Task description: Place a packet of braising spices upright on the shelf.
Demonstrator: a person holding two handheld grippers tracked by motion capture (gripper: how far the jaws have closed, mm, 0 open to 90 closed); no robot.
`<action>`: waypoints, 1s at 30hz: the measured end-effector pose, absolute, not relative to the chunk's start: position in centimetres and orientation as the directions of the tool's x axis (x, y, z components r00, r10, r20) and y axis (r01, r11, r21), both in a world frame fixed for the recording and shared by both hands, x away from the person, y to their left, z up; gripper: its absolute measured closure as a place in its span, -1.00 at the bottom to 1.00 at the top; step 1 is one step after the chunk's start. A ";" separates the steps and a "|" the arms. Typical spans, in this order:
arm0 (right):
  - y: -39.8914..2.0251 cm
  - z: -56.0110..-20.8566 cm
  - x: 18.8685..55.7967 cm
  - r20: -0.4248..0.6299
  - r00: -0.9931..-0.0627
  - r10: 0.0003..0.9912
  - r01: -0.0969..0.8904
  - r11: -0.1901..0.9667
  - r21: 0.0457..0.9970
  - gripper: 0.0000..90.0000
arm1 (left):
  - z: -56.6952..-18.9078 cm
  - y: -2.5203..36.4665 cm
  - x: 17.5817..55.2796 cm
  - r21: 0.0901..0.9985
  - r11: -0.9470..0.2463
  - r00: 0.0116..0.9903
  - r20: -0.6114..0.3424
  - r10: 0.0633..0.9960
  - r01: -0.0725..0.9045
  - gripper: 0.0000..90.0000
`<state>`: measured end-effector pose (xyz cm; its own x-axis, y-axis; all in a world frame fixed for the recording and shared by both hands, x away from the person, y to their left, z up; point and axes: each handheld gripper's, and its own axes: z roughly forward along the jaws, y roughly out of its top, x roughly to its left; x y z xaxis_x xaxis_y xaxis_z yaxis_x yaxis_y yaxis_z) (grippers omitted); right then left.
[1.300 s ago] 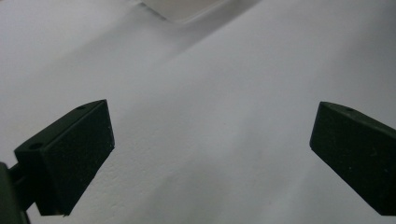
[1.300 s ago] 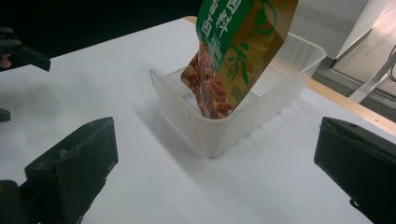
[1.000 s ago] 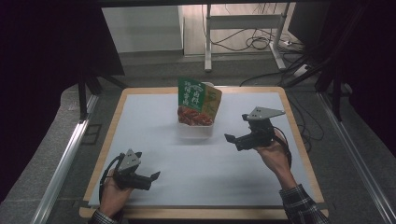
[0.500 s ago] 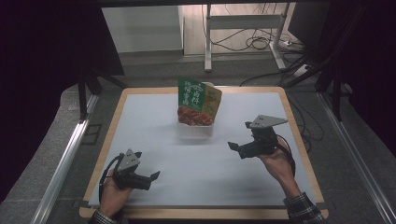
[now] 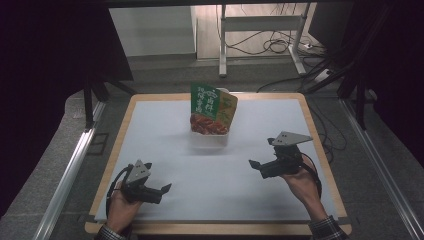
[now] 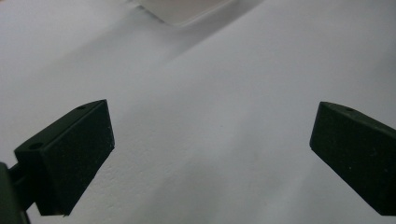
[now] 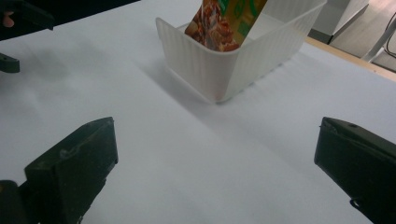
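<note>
A green and orange snack bag (image 5: 212, 106) stands upright in a white ribbed plastic bin (image 5: 210, 138) at the back middle of the white table. In the right gripper view the bin (image 7: 224, 70) is ahead, with the bag (image 7: 223, 21) in it. My right gripper (image 5: 257, 159) hovers open to the right of the bin and nearer the front, well apart from it, its jaws (image 7: 215, 172) wide and empty. At the front left my left gripper (image 5: 164, 191) is low over the table, open (image 6: 210, 154) with bare surface between its jaws.
The white table (image 5: 300, 120) has a wooden rim (image 5: 320, 145). A corner of the bin (image 6: 180, 9) shows at the top of the left gripper view. Cables and a metal frame (image 5: 260, 25) lie on the floor beyond the table.
My right gripper has drawn back from the bin toward the front edge and slightly to the right. The left gripper, bin and bag have stayed put.
</note>
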<state>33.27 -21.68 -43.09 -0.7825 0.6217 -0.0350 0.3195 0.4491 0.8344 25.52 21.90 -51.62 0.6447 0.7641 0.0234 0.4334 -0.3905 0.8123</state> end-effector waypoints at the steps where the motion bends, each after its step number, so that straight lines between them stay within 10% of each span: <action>1: -21.9 -43.3 33.1 -0.036 -0.780 0.625 0.323 0.451 0.832 -1.00 | -51.6 21.9 25.5 0.812 -0.392 0.644 0.025 0.764 0.433 -1.00; 30: -26.2 -43.6 30.0 -0.033 -0.719 0.694 0.347 0.400 0.848 -1.00 | -51.6 21.8 25.5 0.807 -0.403 0.646 0.034 0.762 0.432 -1.00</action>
<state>30.02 -26.22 -43.58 -0.7192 0.6940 -0.0334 0.3469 0.4003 0.8482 25.51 21.85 -51.64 0.6462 0.7624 0.0345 0.4323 -0.4030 0.8066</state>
